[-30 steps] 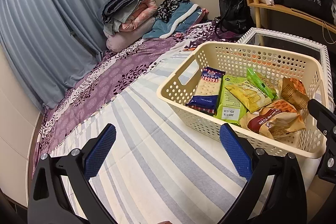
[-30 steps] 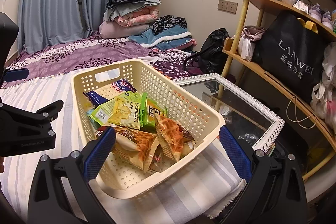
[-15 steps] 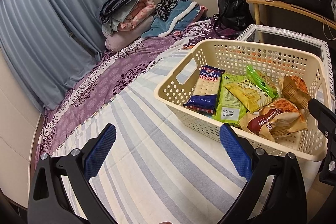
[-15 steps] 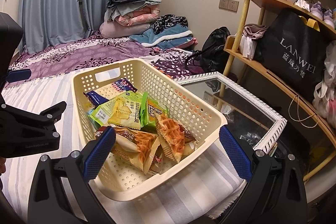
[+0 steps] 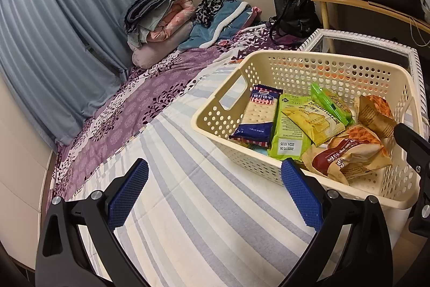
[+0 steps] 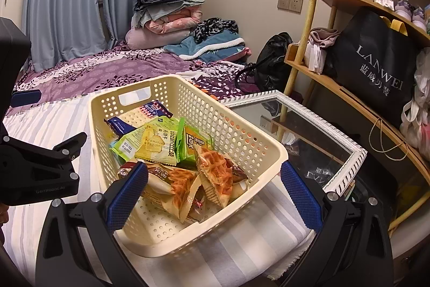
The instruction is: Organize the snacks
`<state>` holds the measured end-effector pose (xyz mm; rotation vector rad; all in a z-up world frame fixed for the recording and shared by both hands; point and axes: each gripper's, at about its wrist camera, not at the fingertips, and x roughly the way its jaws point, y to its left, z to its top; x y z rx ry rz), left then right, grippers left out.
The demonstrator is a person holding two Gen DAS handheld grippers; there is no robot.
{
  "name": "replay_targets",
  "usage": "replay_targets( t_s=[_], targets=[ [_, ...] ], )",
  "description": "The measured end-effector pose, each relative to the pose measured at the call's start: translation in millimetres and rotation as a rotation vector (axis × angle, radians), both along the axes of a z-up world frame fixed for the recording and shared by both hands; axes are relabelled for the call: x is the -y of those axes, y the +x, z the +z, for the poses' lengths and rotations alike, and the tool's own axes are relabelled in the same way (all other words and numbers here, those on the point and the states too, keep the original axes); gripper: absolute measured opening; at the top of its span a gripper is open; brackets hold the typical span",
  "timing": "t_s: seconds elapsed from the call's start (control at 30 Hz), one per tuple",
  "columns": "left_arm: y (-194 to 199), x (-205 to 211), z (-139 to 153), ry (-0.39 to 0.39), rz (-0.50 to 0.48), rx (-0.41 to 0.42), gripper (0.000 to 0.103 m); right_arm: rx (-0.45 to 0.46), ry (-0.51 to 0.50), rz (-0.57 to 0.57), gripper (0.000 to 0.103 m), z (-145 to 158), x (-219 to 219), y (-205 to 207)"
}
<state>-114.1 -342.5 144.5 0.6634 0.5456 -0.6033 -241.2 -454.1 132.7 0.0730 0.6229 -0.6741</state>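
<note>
A cream perforated basket point(image 5: 317, 61) point(image 6: 231, 125) stands on the striped bedspread and holds several snack packs: a blue cracker pack point(image 5: 259, 114) point(image 6: 153, 109), green packs point(image 5: 289, 125) point(image 6: 146, 141) and brown waffle packs point(image 5: 352, 152) point(image 6: 215, 174). My left gripper point(image 5: 215, 192) is open above the bedspread, left of the basket's near wall, holding nothing. My right gripper point(image 6: 213, 192) is open over the basket's near end, above the waffle packs, with nothing between its fingers.
A white-framed glass table point(image 6: 317, 131) point(image 5: 376, 45) adjoins the bed at the right. Wooden shelves point(image 6: 346, 93) hold a black shopping bag point(image 6: 376, 63). Folded bedding point(image 5: 161, 15) and a black handbag point(image 5: 293, 7) lie at the far end. Curtains point(image 5: 53, 18) hang left.
The left wrist view has drifted slightly, so the basket sits a little lower and nearer. The right gripper has edged closer over the basket. Both stay open.
</note>
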Motion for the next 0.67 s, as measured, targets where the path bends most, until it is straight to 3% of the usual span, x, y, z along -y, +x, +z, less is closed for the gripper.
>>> replay_targets(
  t_s=[0.37, 0.67],
  targets=[
    [-5, -3, 3, -0.016, -0.012, 0.016, 0.100, 0.002, 0.000, -0.002, 0.098, 1, 1, -1],
    [6, -16, 3, -0.035, 0.025, -0.045, 0.100, 0.008, 0.002, 0.017, 0.098, 7, -7, -1]
  ],
)
